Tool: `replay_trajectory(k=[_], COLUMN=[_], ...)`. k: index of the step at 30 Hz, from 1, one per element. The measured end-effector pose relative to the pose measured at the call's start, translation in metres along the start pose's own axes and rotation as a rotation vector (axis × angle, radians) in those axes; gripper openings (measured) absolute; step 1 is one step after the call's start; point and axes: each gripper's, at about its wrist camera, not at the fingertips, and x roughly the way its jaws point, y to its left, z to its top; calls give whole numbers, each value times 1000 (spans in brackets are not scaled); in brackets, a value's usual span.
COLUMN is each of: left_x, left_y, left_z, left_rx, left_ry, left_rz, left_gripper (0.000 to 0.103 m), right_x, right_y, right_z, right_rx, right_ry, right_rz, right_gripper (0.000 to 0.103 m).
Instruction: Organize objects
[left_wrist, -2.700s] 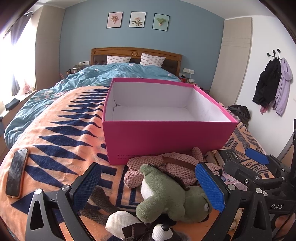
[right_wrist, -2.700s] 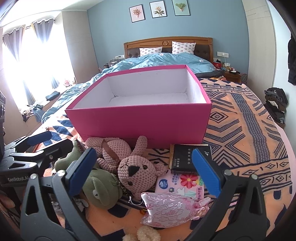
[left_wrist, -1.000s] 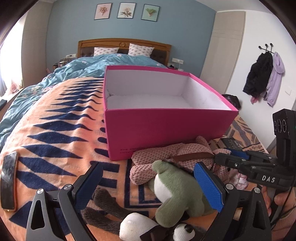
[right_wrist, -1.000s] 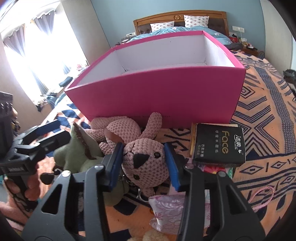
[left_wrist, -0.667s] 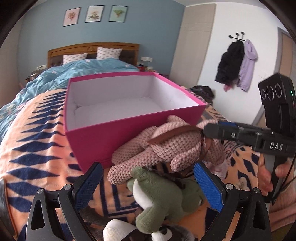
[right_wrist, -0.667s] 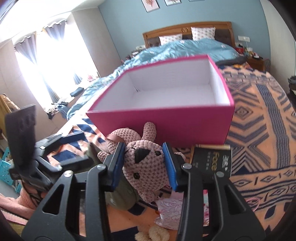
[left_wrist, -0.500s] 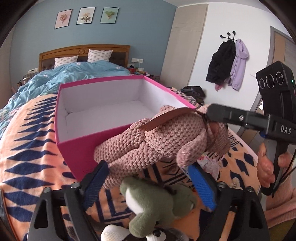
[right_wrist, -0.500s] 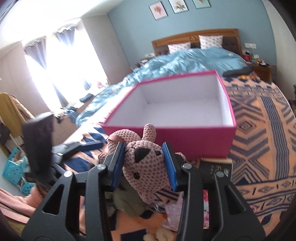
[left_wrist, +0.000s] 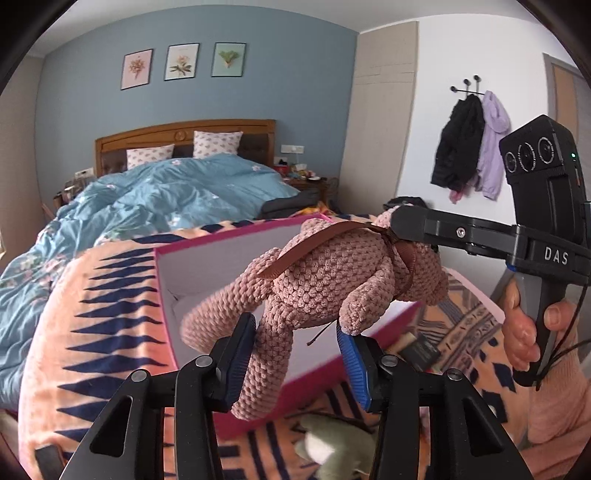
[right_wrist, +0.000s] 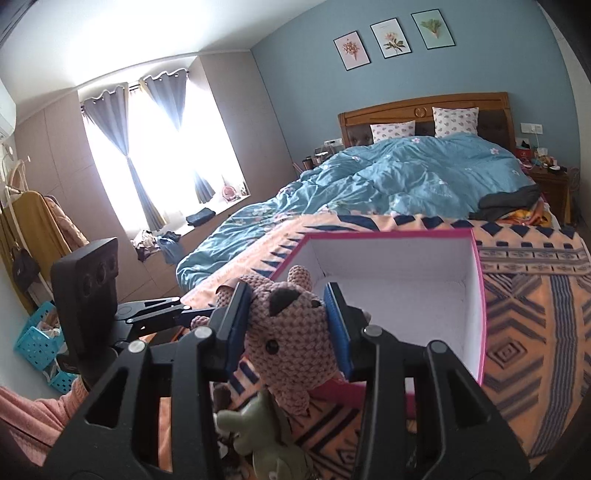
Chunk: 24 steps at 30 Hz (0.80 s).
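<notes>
A pink knitted plush bunny (left_wrist: 325, 280) hangs in the air in front of the open pink box (left_wrist: 166, 295). My right gripper (right_wrist: 288, 317) is shut on the bunny's head (right_wrist: 288, 332); it also shows in the left wrist view (left_wrist: 406, 225). My left gripper (left_wrist: 295, 347) is shut on the bunny's leg, its blue pads against both sides. The box (right_wrist: 476, 295) is white inside and holds nothing that I can see. It stands on the orange patterned blanket.
A green plush toy (left_wrist: 328, 450) lies on the blanket (left_wrist: 92, 332) below the bunny; it also shows in the right wrist view (right_wrist: 266, 435). A black booklet (left_wrist: 417, 350) lies right of the box. A blue duvet (right_wrist: 406, 181) covers the far bed.
The right gripper closed on the bunny's head and lifted it off the blanket toward the box. The left gripper closed on the bunny's leg.
</notes>
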Motion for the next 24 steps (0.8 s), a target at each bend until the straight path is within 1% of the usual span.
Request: replay_trajectory(k=[3,4,8,12,15,16,19,20,24], left_x=[18,28,61,80,80,79,75,73,73], left_y=[12,17,30,33,32,31,30,30,31], left_z=[5,4,-6,-19,-22,-22,-24,-26,-26], left_rx=[-8,-12,-25,-27,-28,-26,-15,-12,5], left_ry=[34,64,153,202,196,193,179,170,147], left_rz=[34,47,67,98,91,93,91,83,71], left_gripper=[46,46,43,42,40,42,42,42,42], right_x=[22,31,69,102,127,134,148,146,132], right_y=[-8,-13,-32,-49,-56,-57,-62,-63,-70], right_z=[6,5,-10,-28,-41,-43,-53,-55,-56], right_rx=[-15,-11,-9,14,7,-1,-18,-30,-6], right_ry=[26,46,155,254,333,358,431,430,443], right_rz=[-10,-13,-23,-35,-52,-70,-124,-145,-150], right_gripper=[43,43,43,43,45,45,46,47,47])
